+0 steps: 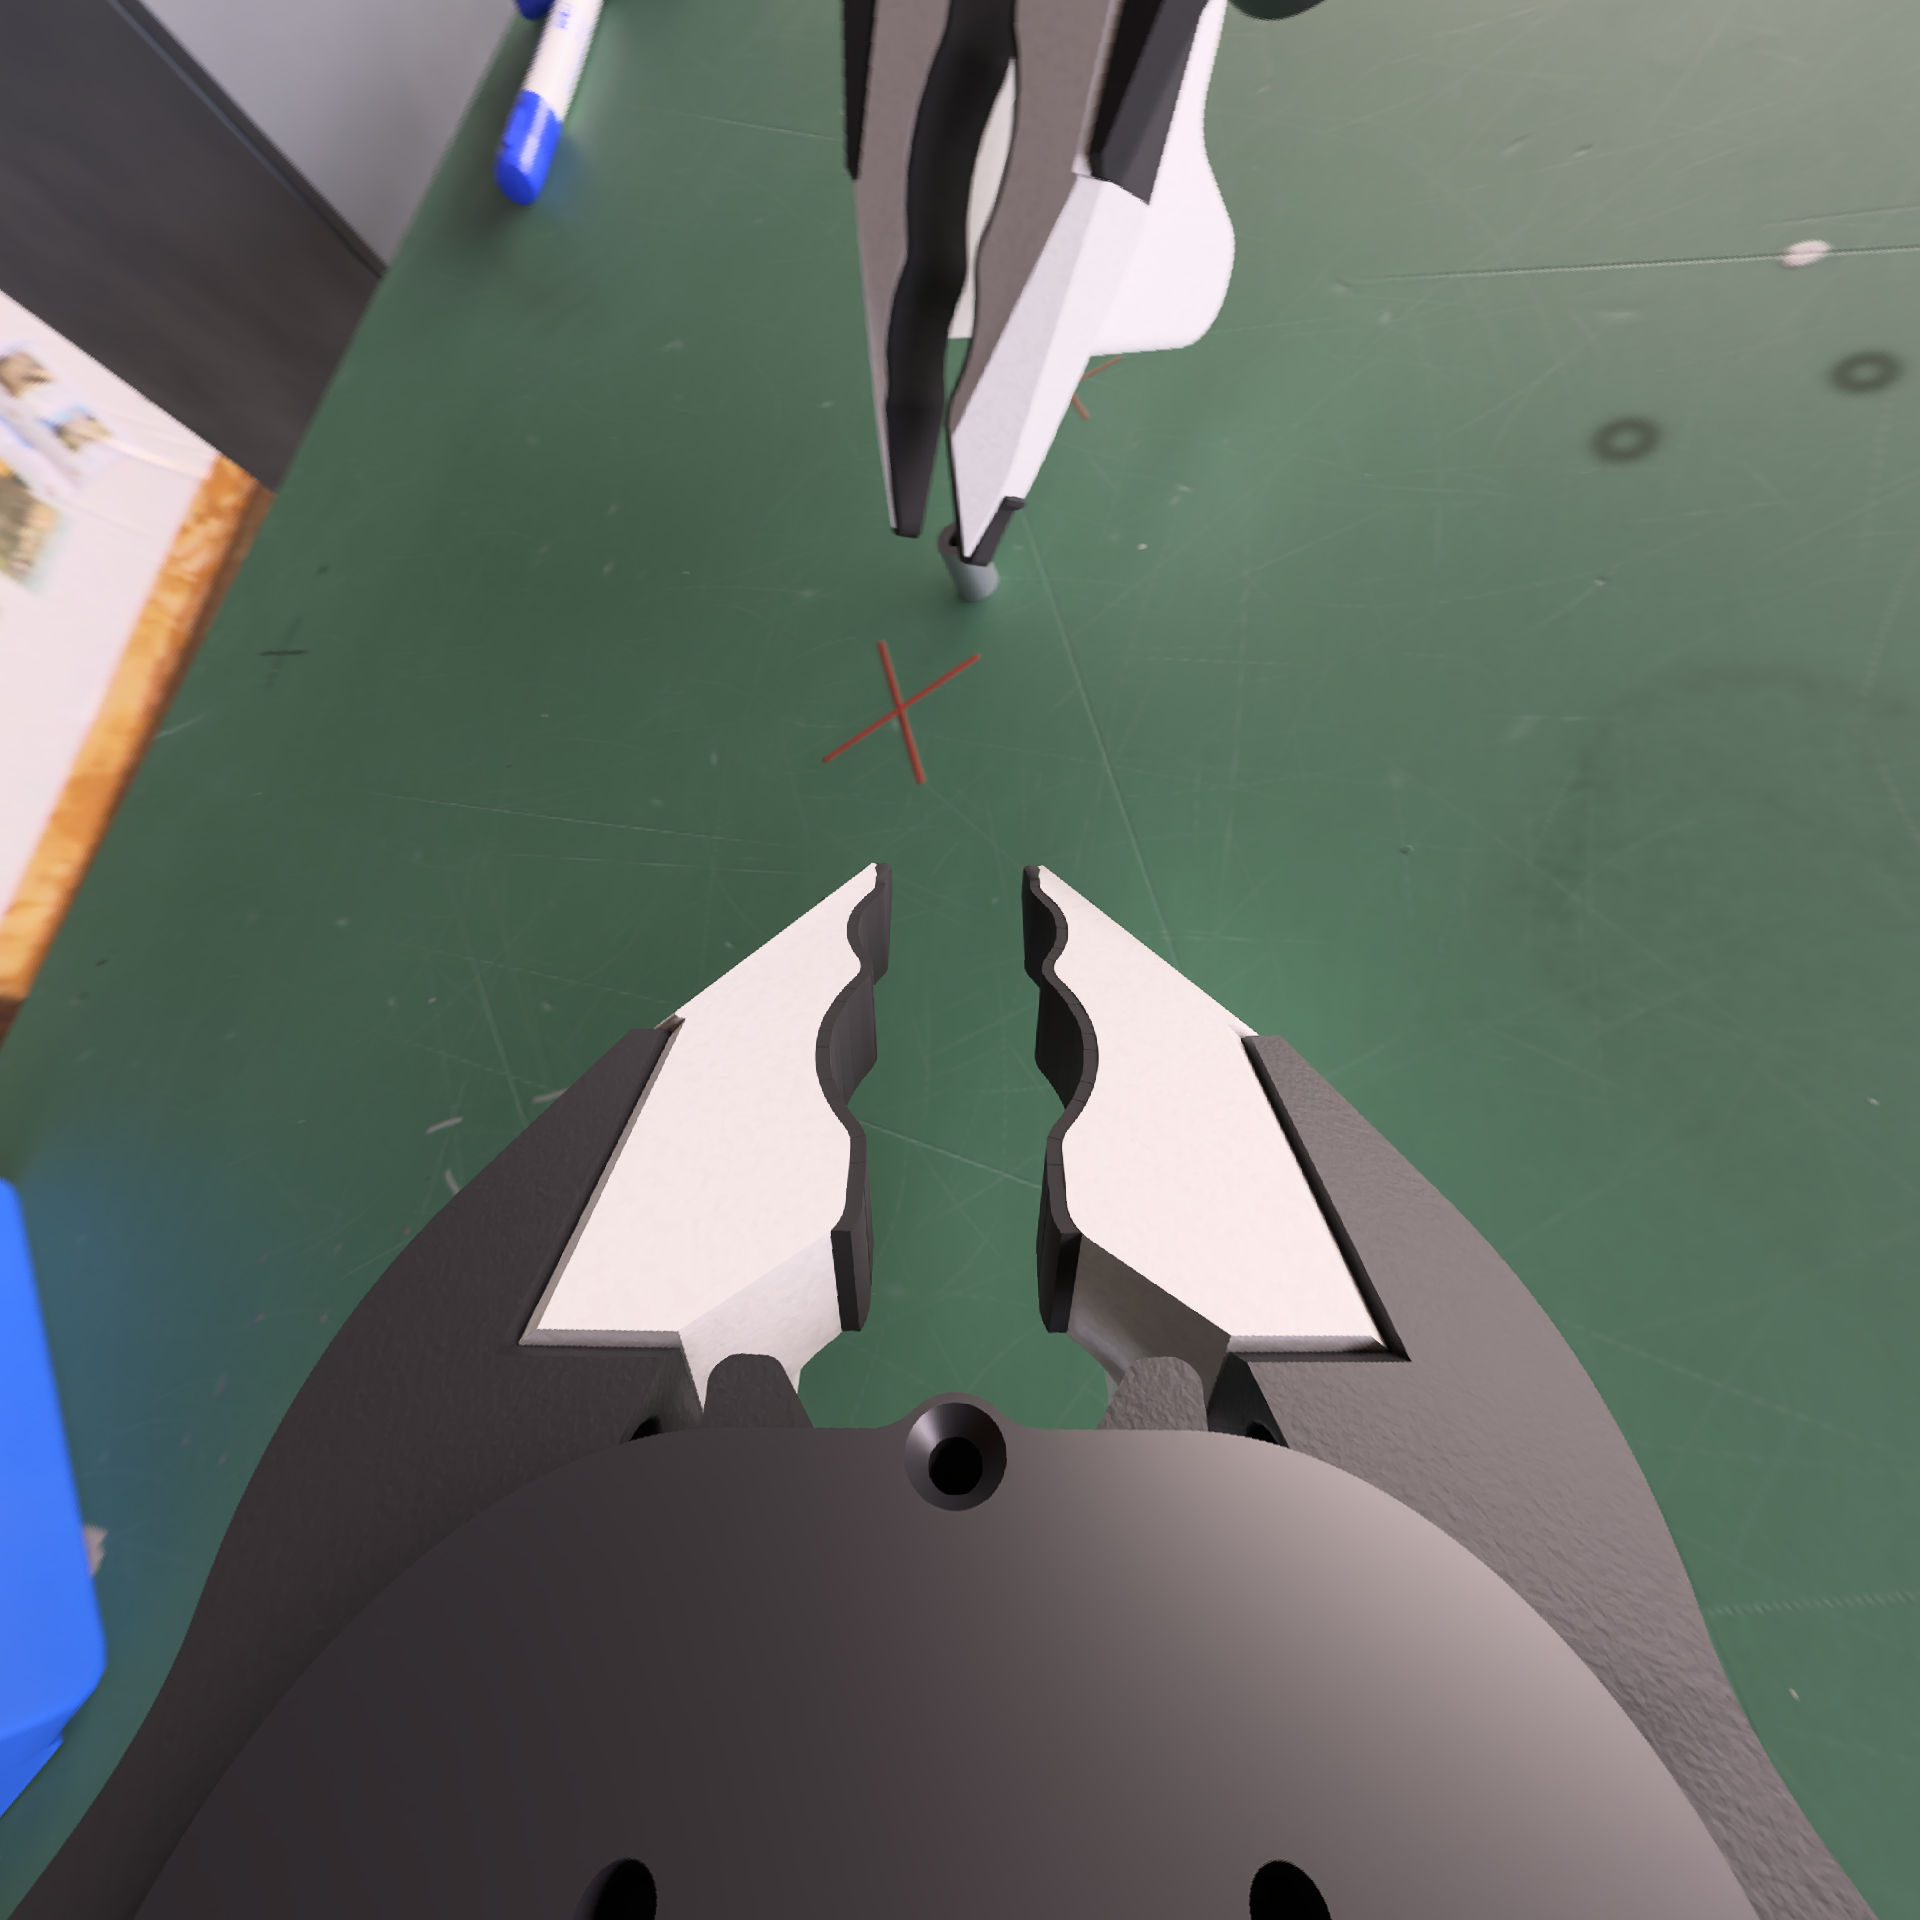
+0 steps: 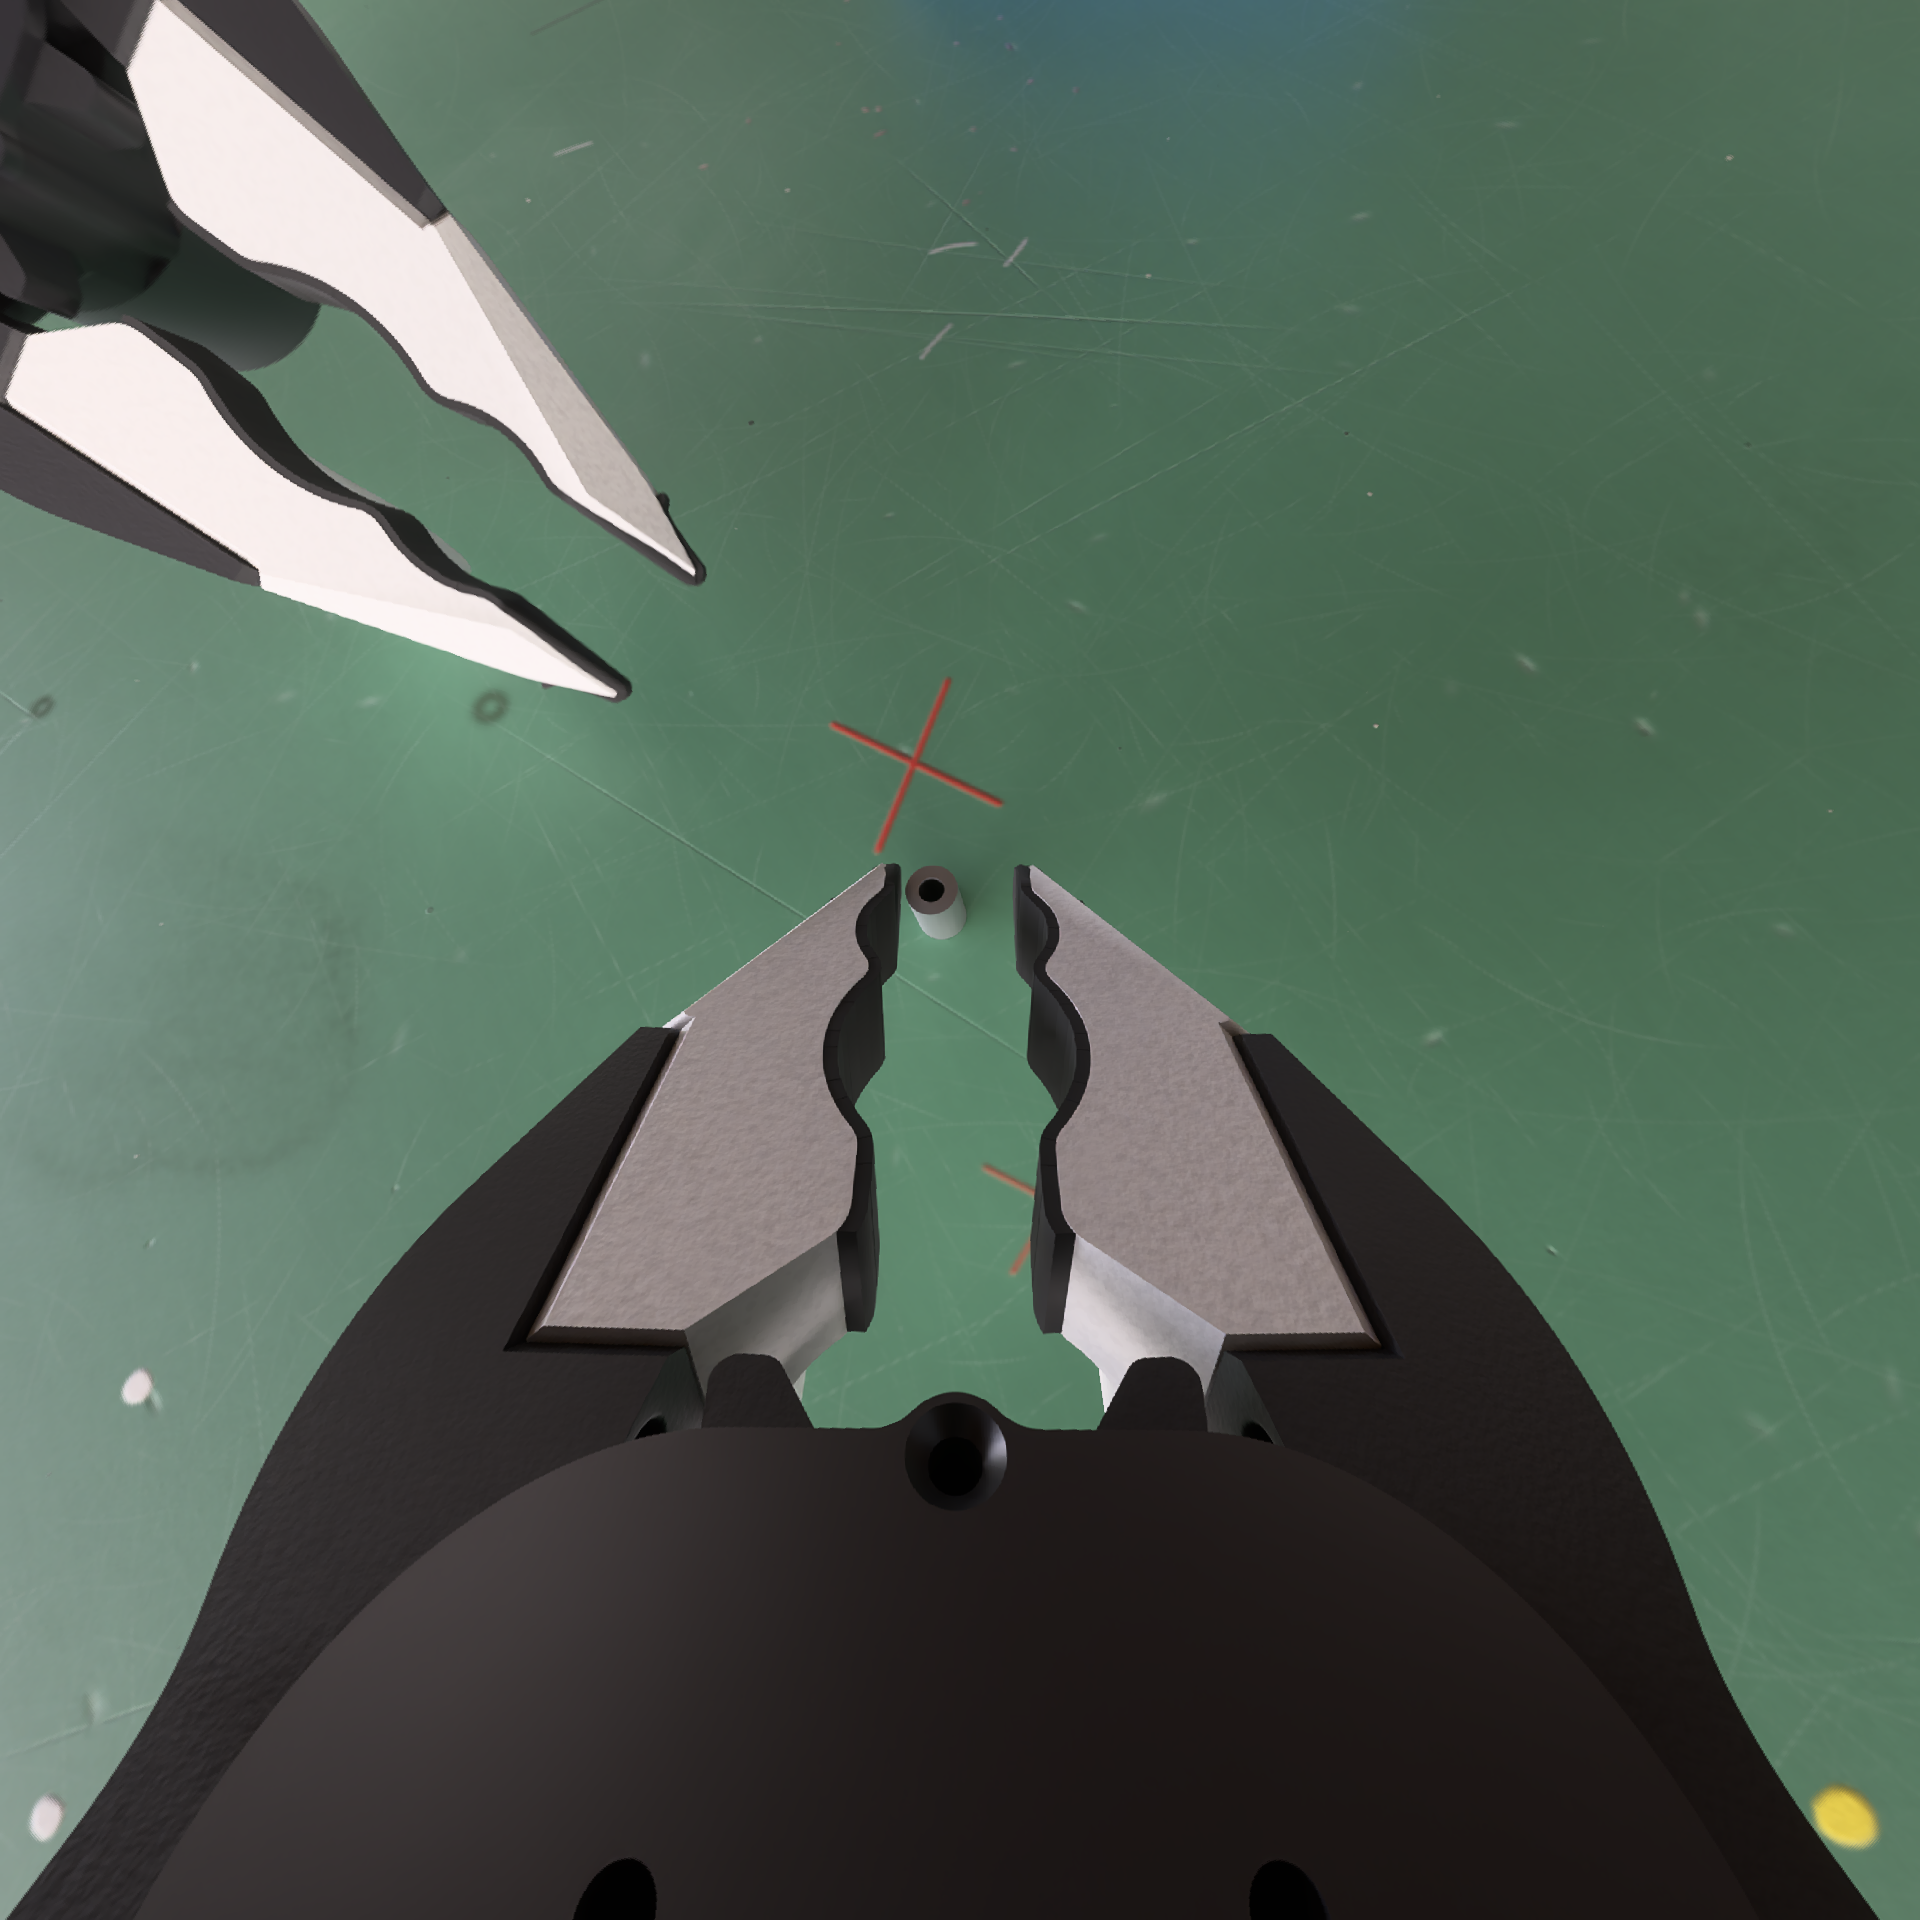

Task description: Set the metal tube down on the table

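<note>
Right gripper (image 2: 954, 883) sits closest to its own camera: dark body low in the frame, two pale fingers reaching forward, jaws apart with nothing gripped. Between the fingertips, nearer the left one, stands the metal tube (image 2: 936, 904), a short grey cylinder upright on the green mat (image 2: 1455, 623), bore facing up. Whether the left fingertip touches the tube cannot be told; a clear gap separates it from the right fingertip.

Red cross (image 2: 914, 766) is drawn on the mat just beyond the tube. A second red mark (image 2: 1013, 1210) shows partly between the right gripper's fingers, closer to the body.

Left gripper (image 1: 956, 878) hangs above the mat, jaws apart and empty, fingertips pointing at the red cross (image 1: 902, 711). Seen from this side, the right gripper (image 1: 951, 520) comes down from the top of the frame with its tips around the tube (image 1: 971, 571), which stands on the mat (image 1: 1455, 831) just past the cross. In the right wrist view the left gripper (image 2: 665, 629) enters from the upper left, tips near the cross, well clear of the tube.

Blue-capped marker (image 1: 540, 114) lies at the far left of the mat. Blue object (image 1: 36, 1507) is at the left edge, blurred. Mat surface is scratched, with small pale specks and a yellow spot (image 2: 1844, 1818).
</note>
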